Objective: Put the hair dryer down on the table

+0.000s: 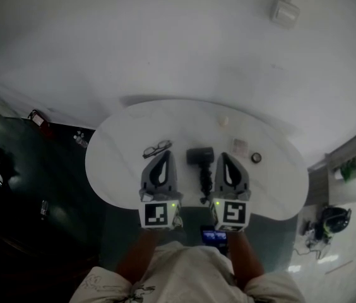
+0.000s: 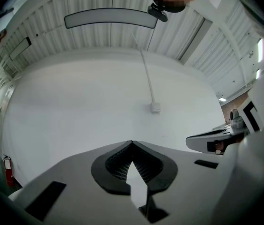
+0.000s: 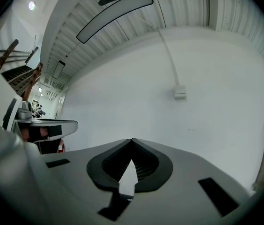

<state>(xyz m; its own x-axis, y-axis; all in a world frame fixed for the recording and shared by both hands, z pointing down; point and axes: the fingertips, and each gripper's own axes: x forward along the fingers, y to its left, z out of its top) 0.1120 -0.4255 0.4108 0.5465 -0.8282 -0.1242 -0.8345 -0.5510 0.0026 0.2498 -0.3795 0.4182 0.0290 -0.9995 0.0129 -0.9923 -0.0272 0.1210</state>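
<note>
Near edge: both forearms [image 1: 141,252] come in from the bottom, with a small lit screen [image 1: 214,235] between them, just below the right gripper's marker cube.

Left gripper [image 1: 166,154] [image 2: 132,142]: jaws fully together, tips meeting, nothing between them. Right gripper [image 1: 225,156] [image 3: 132,140]: same, closed and empty. Both sit over the near half of the white table [image 1: 115,163], side by side, pointing away toward the wall.

Hair dryer [image 1: 201,161] lies flat on the table between the two grippers, closer to the right one, with its dark head at the far end and its handle toward the near edge. Neither gripper has hold of it.

Further out: glasses [image 1: 156,148] just beyond the left gripper, a packet [image 1: 240,146] and a dark ring [image 1: 255,158] far right.

Far wall: white box [image 1: 285,10] [image 2: 155,108] [image 3: 180,92] on a conduit.
</note>
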